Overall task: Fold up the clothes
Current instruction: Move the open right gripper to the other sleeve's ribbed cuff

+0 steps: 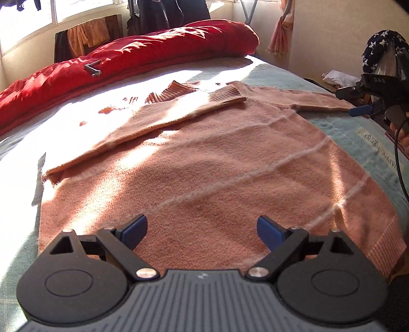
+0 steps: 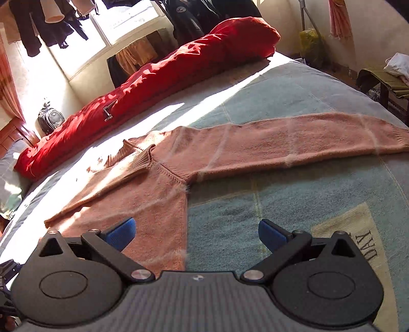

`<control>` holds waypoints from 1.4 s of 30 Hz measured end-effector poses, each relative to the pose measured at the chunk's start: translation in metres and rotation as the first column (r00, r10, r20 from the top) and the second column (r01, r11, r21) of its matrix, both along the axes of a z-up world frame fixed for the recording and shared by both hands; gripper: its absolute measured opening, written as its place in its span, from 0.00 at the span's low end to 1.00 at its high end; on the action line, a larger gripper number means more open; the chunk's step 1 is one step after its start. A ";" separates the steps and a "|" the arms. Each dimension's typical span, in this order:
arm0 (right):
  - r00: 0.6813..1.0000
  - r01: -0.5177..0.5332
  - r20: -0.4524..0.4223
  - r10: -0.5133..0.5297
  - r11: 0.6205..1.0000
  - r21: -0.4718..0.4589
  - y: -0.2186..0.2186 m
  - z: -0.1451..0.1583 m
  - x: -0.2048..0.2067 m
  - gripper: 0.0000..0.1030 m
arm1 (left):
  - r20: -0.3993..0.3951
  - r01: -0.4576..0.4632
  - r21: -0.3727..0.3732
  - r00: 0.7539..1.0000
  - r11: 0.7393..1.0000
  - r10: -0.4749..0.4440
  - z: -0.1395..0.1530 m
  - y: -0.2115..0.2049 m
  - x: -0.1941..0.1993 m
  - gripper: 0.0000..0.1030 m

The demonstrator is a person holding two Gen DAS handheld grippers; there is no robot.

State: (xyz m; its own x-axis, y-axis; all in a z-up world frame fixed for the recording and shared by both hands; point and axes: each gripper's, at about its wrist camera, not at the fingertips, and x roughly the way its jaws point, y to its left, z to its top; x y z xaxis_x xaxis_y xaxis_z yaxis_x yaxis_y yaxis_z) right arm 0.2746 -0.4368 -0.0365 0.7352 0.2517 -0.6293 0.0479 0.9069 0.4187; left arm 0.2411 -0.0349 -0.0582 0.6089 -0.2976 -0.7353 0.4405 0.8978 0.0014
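Both grippers empty, fingers spread: left gripper [image 1: 202, 231] | right gripper [image 2: 196, 233] | pink sweater [image 1: 217, 163] flat on bed [image 2: 294, 89]

My right gripper's black housing [image 1: 378, 80] reads "DAS". The pale cream patch [image 2: 358, 245] on the light blue bedspread [image 2: 294, 102] shows upside-down letters, perhaps "DAY".

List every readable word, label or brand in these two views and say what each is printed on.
"DAS": on the black body of the right gripper, seen from the left wrist view.
"DAY", upside down: on the cream patch of the blue bedspread; a word beside it is cut off.
The same cream patch in the left wrist view: too blurred to read.
Round badge on the hanging dark jacket: too small.
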 end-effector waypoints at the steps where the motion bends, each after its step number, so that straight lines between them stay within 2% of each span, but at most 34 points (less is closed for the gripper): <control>1: 1.000 0.005 0.005 -0.005 1.000 0.008 -0.009 0.001 0.012 1.00 | -0.007 -0.008 0.006 1.000 1.000 0.008 0.000 -0.003 0.000 0.90; 8: 0.995 0.097 -0.015 -0.096 0.994 0.045 -0.056 -0.011 0.095 1.00 | -0.023 -0.051 0.089 0.998 0.995 0.053 0.004 -0.022 0.002 0.90; 13: 0.993 0.117 -0.038 -0.115 0.990 0.072 -0.070 -0.033 0.120 1.00 | -0.044 -0.055 0.135 0.997 0.989 0.061 0.004 -0.028 0.009 0.90; 19: 0.993 0.114 -0.025 -0.112 0.989 0.098 -0.081 -0.048 0.117 1.00 | -0.074 -0.022 0.165 0.997 0.986 0.034 -0.002 -0.037 0.019 0.90; 24: 0.991 0.136 -0.019 -0.135 0.986 0.093 -0.091 -0.046 0.108 1.00 | -0.087 0.027 0.175 0.996 0.984 -0.012 -0.005 -0.047 0.025 0.90; 30: 0.977 0.214 -0.004 -0.215 0.973 0.081 -0.107 -0.037 0.091 1.00 | -0.092 0.047 0.168 0.995 0.985 -0.032 -0.007 -0.049 0.029 0.90; 32: 0.967 0.252 0.012 -0.255 0.962 0.103 -0.117 -0.033 0.081 1.00 | -0.096 0.046 0.163 0.995 0.986 -0.030 -0.008 -0.048 0.031 0.90; 36: 0.939 0.332 0.013 -0.343 0.919 0.212 -0.145 -0.035 0.058 1.00 | -0.092 0.033 0.149 0.996 0.988 -0.020 -0.008 -0.045 0.033 0.90; 42: 0.883 0.442 -0.023 -0.469 0.814 0.376 -0.189 -0.045 0.026 1.00 | -0.090 0.007 0.083 0.996 0.997 0.001 -0.004 -0.040 0.041 0.90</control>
State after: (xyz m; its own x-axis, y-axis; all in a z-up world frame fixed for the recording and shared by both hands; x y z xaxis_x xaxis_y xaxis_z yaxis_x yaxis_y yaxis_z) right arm 0.3008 -0.6260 -0.0819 0.8597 0.0754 -0.5053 0.3774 0.5730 0.7275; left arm 0.2821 -0.0749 -0.0618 0.5382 -0.2350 -0.8094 0.4448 0.8949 0.0359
